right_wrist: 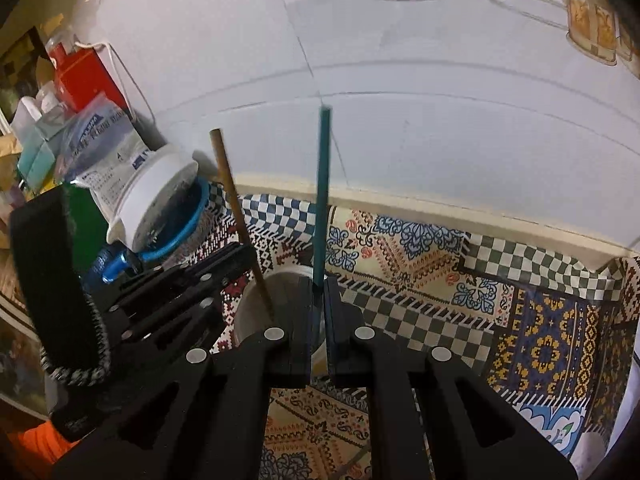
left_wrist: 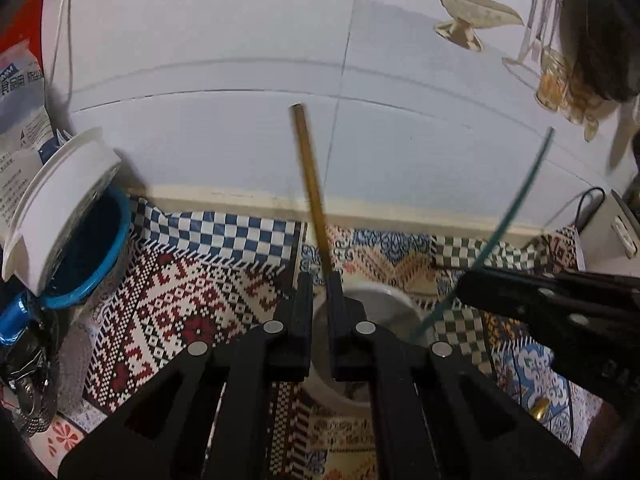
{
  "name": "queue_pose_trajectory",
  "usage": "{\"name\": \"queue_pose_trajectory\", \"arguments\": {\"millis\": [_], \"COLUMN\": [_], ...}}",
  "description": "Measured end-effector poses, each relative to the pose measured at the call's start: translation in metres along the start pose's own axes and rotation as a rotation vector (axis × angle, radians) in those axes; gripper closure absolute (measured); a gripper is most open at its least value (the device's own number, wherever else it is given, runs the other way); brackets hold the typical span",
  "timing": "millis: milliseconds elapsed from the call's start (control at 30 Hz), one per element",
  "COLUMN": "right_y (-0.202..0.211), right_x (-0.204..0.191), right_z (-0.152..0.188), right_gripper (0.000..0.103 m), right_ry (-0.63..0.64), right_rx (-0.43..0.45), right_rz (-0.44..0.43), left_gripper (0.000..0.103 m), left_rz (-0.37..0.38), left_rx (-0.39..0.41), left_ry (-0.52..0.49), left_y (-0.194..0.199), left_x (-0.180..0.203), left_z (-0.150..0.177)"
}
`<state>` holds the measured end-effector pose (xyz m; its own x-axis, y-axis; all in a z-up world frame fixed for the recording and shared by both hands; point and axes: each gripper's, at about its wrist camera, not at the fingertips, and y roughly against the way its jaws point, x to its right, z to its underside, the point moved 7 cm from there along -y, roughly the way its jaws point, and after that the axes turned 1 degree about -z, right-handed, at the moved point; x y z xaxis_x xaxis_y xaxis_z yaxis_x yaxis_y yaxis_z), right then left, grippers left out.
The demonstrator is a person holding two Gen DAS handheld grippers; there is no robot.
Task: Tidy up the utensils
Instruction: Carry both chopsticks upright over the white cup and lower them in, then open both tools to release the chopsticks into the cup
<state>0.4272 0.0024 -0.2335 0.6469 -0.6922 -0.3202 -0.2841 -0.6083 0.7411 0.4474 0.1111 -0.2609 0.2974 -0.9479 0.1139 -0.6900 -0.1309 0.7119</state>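
My left gripper [left_wrist: 320, 280] is shut on a golden-brown chopstick [left_wrist: 310, 184], which rises steeply toward the wall. Just beneath its fingers stands a white cup [left_wrist: 384, 308]. From the right edge my right gripper [left_wrist: 464, 284] reaches in, and its teal chopstick [left_wrist: 512, 208] has its lower end over the cup. In the right wrist view my right gripper [right_wrist: 319, 284] is shut on the teal chopstick [right_wrist: 322, 184], which stands nearly upright. Left of it, my left gripper [right_wrist: 244, 254] holds the brown chopstick [right_wrist: 236, 208] with its lower end inside the white cup [right_wrist: 256, 300].
A patterned cloth [left_wrist: 180, 292] covers the table up to a white tiled wall [left_wrist: 240, 40]. At the left, a white-lidded jar [left_wrist: 60, 208] leans on a blue-rimmed container [left_wrist: 100, 272], with packets and a red box [right_wrist: 86, 76] behind. A white power strip [left_wrist: 612, 224] sits at the right.
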Motion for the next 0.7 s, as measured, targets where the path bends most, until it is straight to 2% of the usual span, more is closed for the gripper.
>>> {"name": "queue_pose_trajectory", "arguments": {"millis": [233, 333, 467, 567, 700], "right_y": [-0.004, -0.001, 0.012, 0.028, 0.053], "right_x": [-0.003, -0.003, -0.003, -0.004, -0.006], "right_z": [0.007, 0.009, 0.01, 0.011, 0.013], "right_gripper": [0.097, 0.091, 0.074, 0.072, 0.069], "right_ry": [0.011, 0.014, 0.021, 0.036, 0.05], "right_rx": [-0.038, -0.043, -0.015, 0.013, 0.056], "right_rz": [0.01, 0.015, 0.039, 0.065, 0.098], "left_gripper": [0.098, 0.098, 0.085, 0.07, 0.062], "left_rz": [-0.014, -0.018, -0.041, -0.05, -0.053], "left_rx": [-0.029, -0.024, -0.006, 0.019, 0.047], "left_ry": [-0.017, -0.028, -0.043, -0.044, -0.064], "left_y": [0.018, 0.031, 0.051, 0.068, 0.091], "left_x": [-0.004, -0.005, -0.005, -0.004, 0.001], "left_z": [0.014, 0.017, 0.019, 0.018, 0.018]}}
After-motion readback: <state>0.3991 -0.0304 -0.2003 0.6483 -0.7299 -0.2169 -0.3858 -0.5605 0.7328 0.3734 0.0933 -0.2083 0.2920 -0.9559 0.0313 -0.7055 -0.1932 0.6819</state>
